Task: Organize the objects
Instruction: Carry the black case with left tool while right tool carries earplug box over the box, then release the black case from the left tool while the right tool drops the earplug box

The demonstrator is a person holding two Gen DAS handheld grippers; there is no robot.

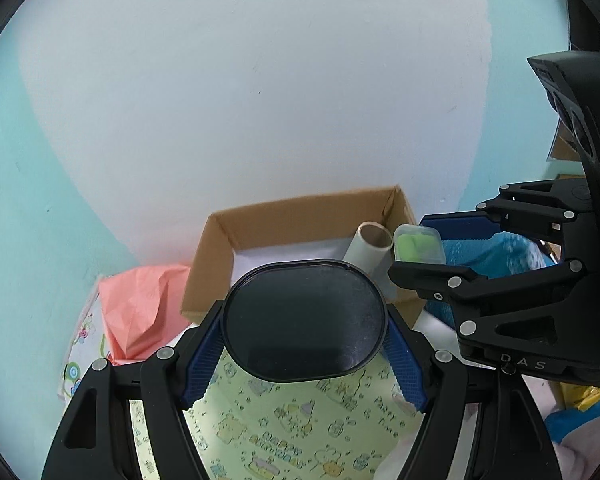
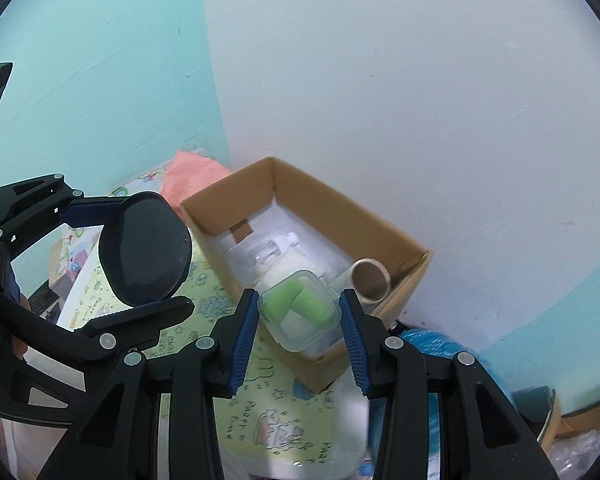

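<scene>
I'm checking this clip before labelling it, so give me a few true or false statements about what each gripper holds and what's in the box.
1. The left gripper holds a dark oval case. True.
2. The right gripper is empty. False: it is shut on a clear box with green pieces inside.
3. A cardboard tube lies in the cardboard box. True.
4. The cardboard box stands in the middle of the room. False: it stands against the wall.
5. Pink paper lies inside the cardboard box. False: it lies outside, beside it.
</scene>
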